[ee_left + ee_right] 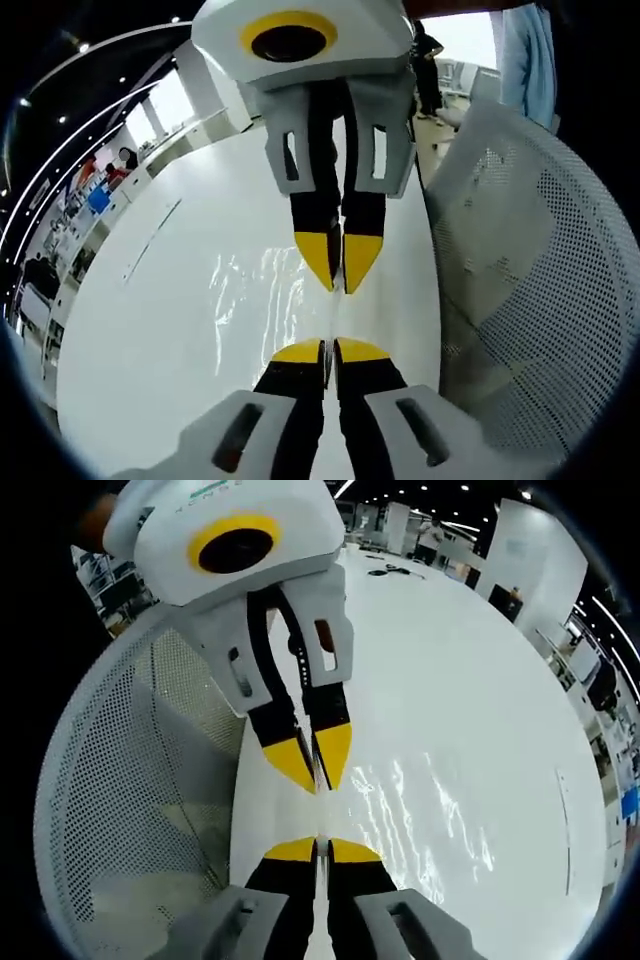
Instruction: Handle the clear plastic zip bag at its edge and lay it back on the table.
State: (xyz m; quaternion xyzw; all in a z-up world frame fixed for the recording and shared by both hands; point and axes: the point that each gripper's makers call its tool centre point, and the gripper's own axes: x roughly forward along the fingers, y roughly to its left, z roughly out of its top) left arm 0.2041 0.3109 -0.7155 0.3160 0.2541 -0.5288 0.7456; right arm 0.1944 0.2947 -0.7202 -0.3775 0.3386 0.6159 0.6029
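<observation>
The clear plastic zip bag (262, 292) shows as shiny creases over the white table (140, 340). In the left gripper view my left gripper (330, 350) rises from the bottom, jaws shut, at the bag's near edge. Facing it from above is my right gripper (342, 268), also shut, its yellow tips on the same edge. In the right gripper view the bag (425, 815) glints to the right of both grippers. There my right gripper (318, 848) and left gripper (314, 764) meet tip to tip, with a thin strip of bag edge running between them.
A white mesh chair back (540, 260) (130, 780) stands close beside the table edge, right by both grippers. The table (480, 680) stretches away wide and bare. Shelves and a person stand far off in the room.
</observation>
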